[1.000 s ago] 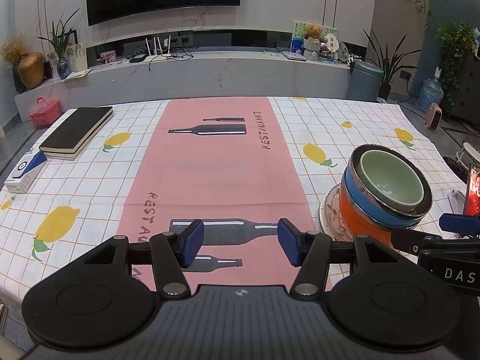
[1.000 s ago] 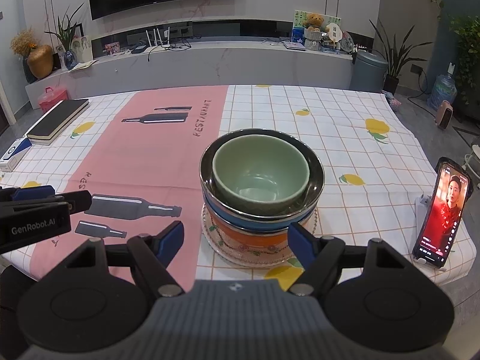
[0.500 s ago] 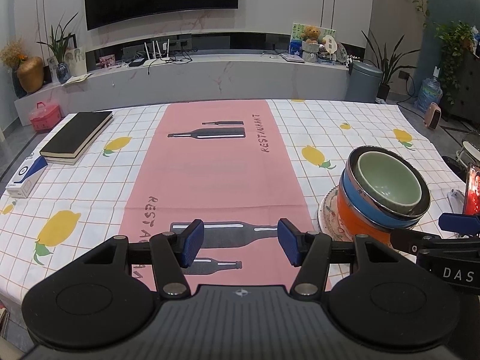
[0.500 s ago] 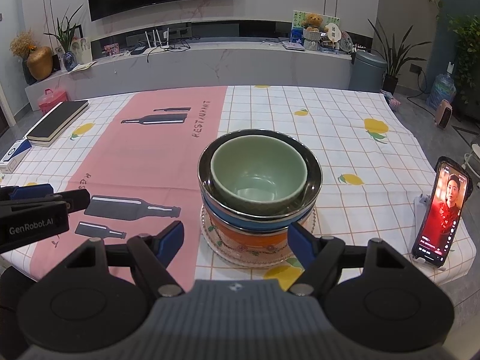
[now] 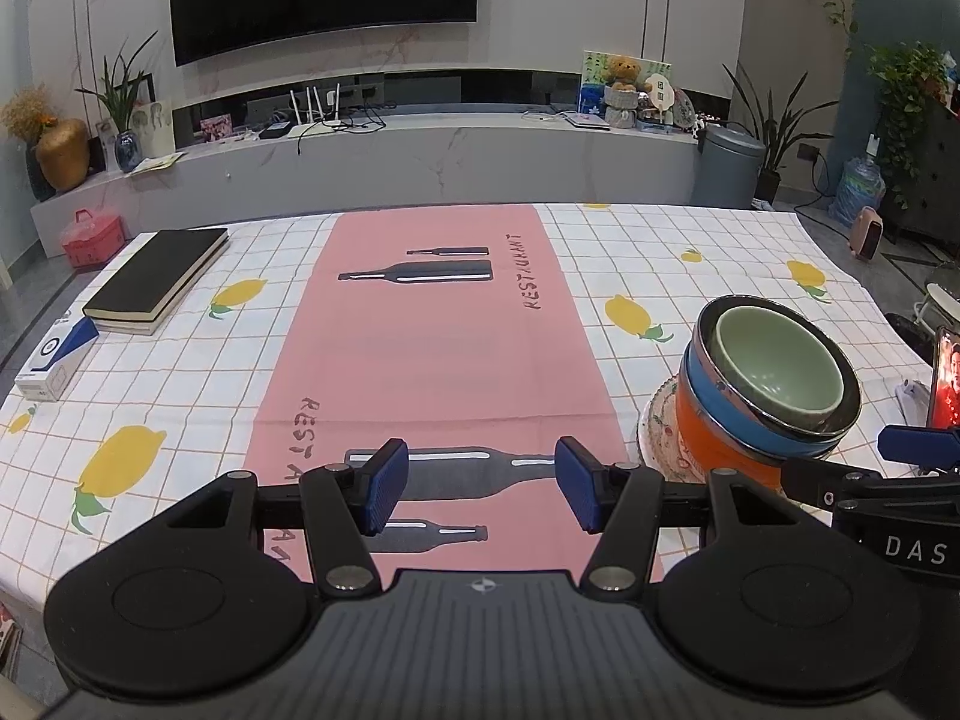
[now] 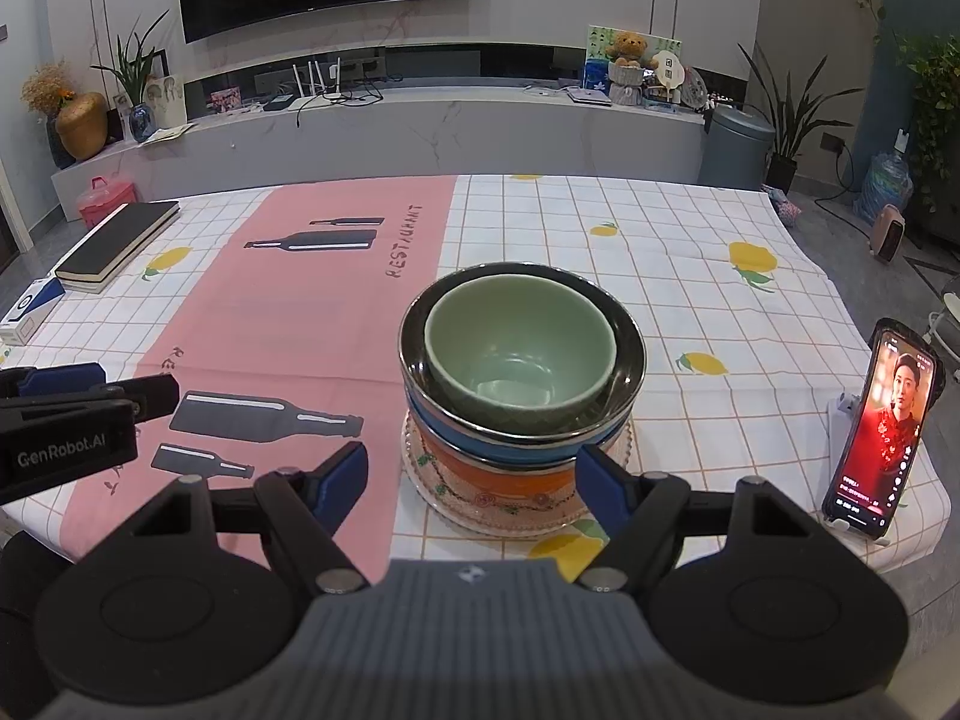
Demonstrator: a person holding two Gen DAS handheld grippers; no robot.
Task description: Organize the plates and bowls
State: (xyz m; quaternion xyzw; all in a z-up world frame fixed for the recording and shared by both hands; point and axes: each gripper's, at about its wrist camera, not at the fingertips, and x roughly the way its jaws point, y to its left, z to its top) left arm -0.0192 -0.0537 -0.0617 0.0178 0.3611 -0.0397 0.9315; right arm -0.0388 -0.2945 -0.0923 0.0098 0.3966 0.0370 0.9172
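A stack of dishes stands near the table's front edge: a pale green bowl [image 6: 519, 354] nests in a steel bowl [image 6: 627, 348], over a blue bowl [image 6: 480, 447] and an orange bowl [image 6: 510, 480], all on a patterned plate [image 6: 510, 516]. My right gripper [image 6: 471, 486] hangs open just in front of the stack, its blue pads apart from it on either side. The left wrist view shows the same green bowl [image 5: 780, 369] and plate [image 5: 657, 426] at the right. My left gripper [image 5: 480, 492] is open over the pink runner, with nothing between its fingers.
A phone [image 6: 882, 432] leans upright on a stand at the table's right front corner, its screen lit. A black book [image 5: 159, 279] and a blue-and-white box [image 5: 57, 354] lie at the far left. The lemon-print tablecloth [image 5: 660, 252] covers the table.
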